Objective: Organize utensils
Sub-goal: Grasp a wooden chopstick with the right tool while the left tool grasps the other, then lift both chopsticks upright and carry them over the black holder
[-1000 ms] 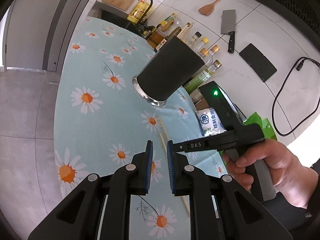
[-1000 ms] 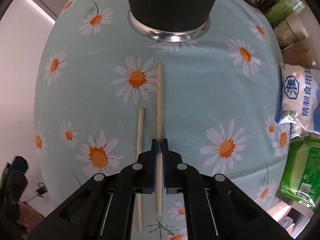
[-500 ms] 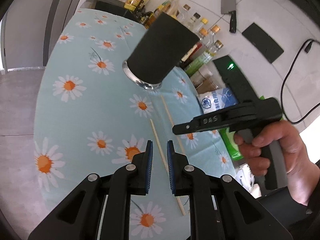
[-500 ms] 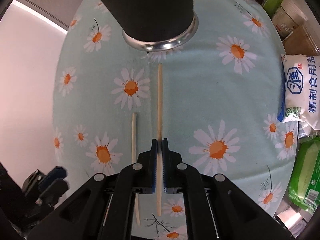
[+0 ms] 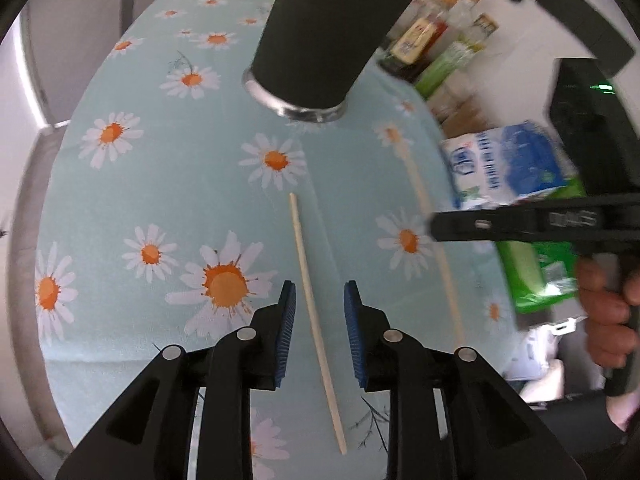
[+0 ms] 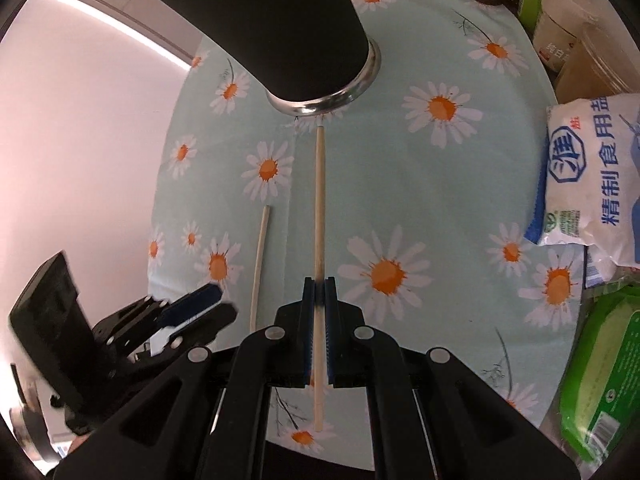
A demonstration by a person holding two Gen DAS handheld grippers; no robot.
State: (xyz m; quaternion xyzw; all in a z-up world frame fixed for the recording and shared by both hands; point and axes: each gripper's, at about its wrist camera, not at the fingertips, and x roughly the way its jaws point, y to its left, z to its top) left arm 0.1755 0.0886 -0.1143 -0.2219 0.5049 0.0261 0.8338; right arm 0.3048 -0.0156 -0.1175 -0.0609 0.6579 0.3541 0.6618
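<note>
A black utensil cup (image 5: 324, 36) with a metal base stands on the daisy tablecloth (image 5: 168, 184); it also shows in the right wrist view (image 6: 276, 28). My left gripper (image 5: 319, 300) is open, its jaws on either side of a pale chopstick (image 5: 310, 276) lying on the cloth. My right gripper (image 6: 319, 286) is shut on a second chopstick (image 6: 319, 200), which points toward the cup's base. In the left wrist view the right gripper (image 5: 436, 226) and its chopstick (image 5: 424, 204) appear blurred at right. The lying chopstick (image 6: 260, 256) and the left gripper (image 6: 208, 300) show in the right wrist view.
A salt bag (image 6: 588, 176) and green packets (image 6: 600, 376) lie along the table's right side. Sauce bottles (image 5: 432, 32) stand behind the cup by the wall. The table's left edge (image 6: 160, 208) drops off to the floor.
My left gripper has opened and moved forward and down over the lying chopstick. My right gripper, still shut on its chopstick, has lifted and shifted.
</note>
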